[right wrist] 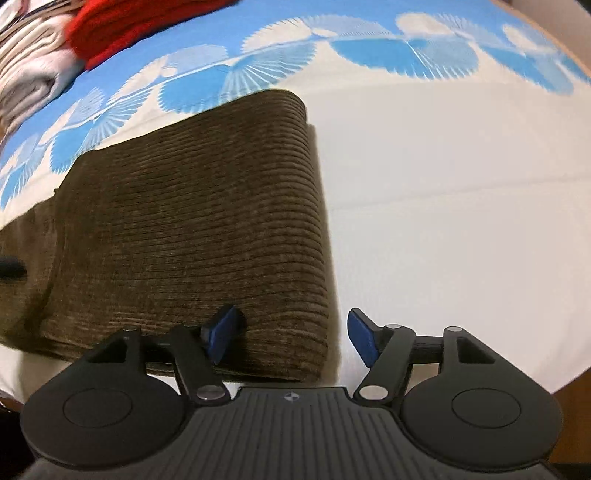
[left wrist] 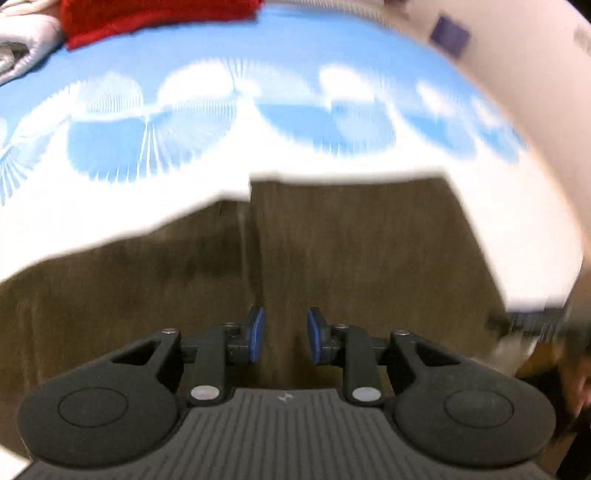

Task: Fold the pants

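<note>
Here the brown corduroy pants lie folded into a thick block on a bed sheet that is white close in and printed with blue fan shapes farther off. In the right wrist view the block's rounded fold edge faces the far side, toward the blue print, and its straight right edge runs down toward the camera. The right claw stands with its jaws spread wide and nothing between them; its left blue pad sits over the pants' near right corner, while the right pad is over bare sheet just beside the pants.

In the left wrist view, which is blurred, the pants fill the lower half, with a seam or fold line running away from the camera. The left claw hangs above the pants near that line, its jaws parted and holding nothing.

Beyond the pants, at the sheet's far left corner, lie a red cloth and a pale bundle of fabric beside it.
</note>
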